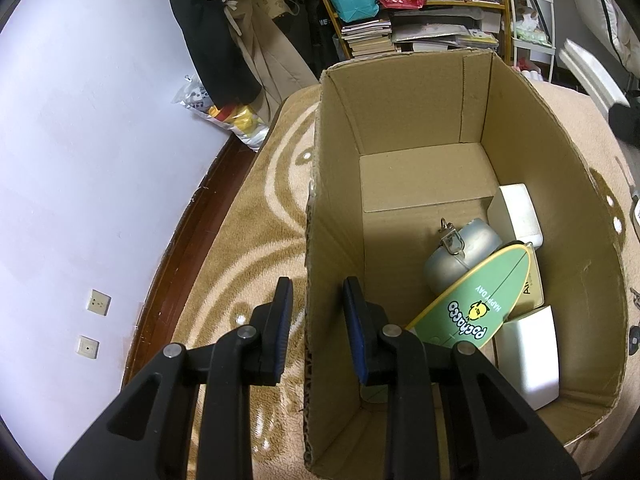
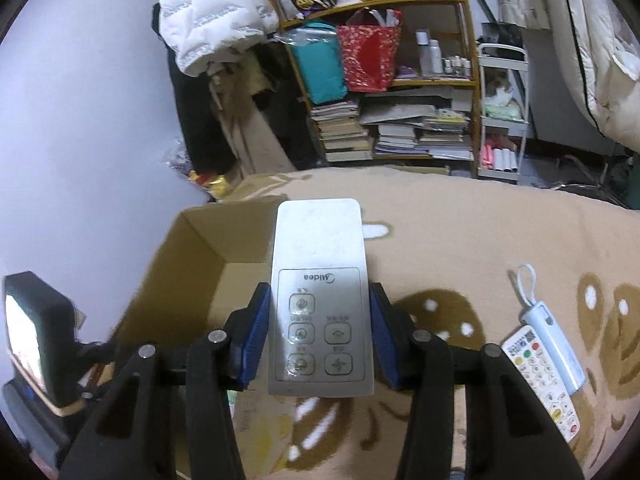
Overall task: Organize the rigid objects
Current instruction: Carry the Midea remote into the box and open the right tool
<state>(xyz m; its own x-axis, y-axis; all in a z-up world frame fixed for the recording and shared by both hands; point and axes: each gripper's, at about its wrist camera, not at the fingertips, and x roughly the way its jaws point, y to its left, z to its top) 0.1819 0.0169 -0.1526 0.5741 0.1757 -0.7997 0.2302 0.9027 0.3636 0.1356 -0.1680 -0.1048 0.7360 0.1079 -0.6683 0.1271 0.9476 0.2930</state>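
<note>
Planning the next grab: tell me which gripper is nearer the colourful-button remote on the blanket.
Right. The right gripper, shut on the Midea remote, hovers just left of that remote; the left gripper straddles the cardboard box wall.

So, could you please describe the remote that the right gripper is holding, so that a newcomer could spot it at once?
Start at the open cardboard box on the patterned rug. Just to its right, the right gripper clamps a white Midea remote. Unlike the multicoloured-button remote lying on the rug, it has only five grey buttons.

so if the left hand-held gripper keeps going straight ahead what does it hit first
Probably the cardboard box's near left wall: the left hand-held gripper is open, with that wall's edge running between its fingers. Depth is unclear, so contact may be slightly off.
</note>
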